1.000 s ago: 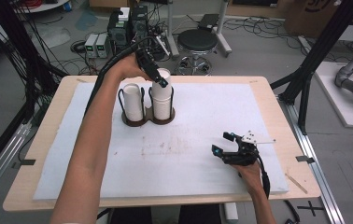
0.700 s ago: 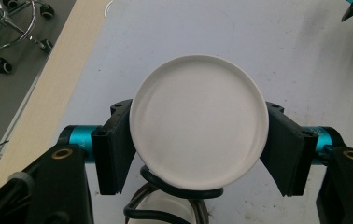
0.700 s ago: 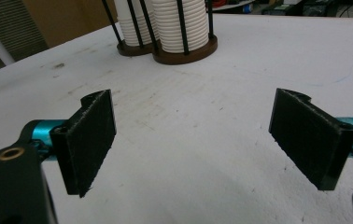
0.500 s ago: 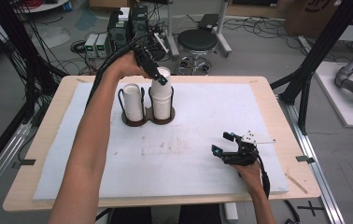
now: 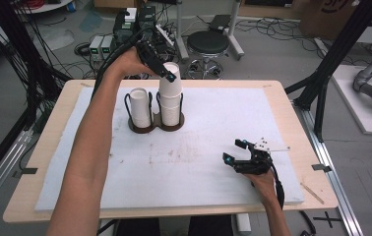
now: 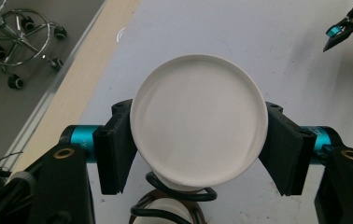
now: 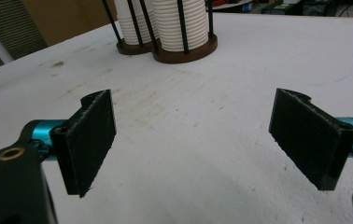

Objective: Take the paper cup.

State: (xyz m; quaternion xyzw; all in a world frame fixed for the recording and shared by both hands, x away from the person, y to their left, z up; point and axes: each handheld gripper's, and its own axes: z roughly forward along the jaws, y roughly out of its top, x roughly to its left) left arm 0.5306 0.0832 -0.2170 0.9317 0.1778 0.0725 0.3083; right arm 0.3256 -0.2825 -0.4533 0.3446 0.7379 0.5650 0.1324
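Note:
A dark twin cup holder stands at the back left of the white mat with two stacks of white paper cups. My left gripper is shut on the rim of the top cup of the right stack, and that cup sits raised above the others. In the left gripper view both pads press the sides of the cup, seen from above, with the holder's wire ring just below it. The left stack is shorter. My right gripper rests open on the mat at the front right, and in the right gripper view nothing lies between the jaws of this gripper.
The white mat covers most of the wooden table. The holder lies well ahead of the right gripper's jaws. A stool, cables and equipment sit on the floor behind the table.
My left gripper has risen a little with the top cup, which now stands higher out of the right stack. The right gripper has kept still.

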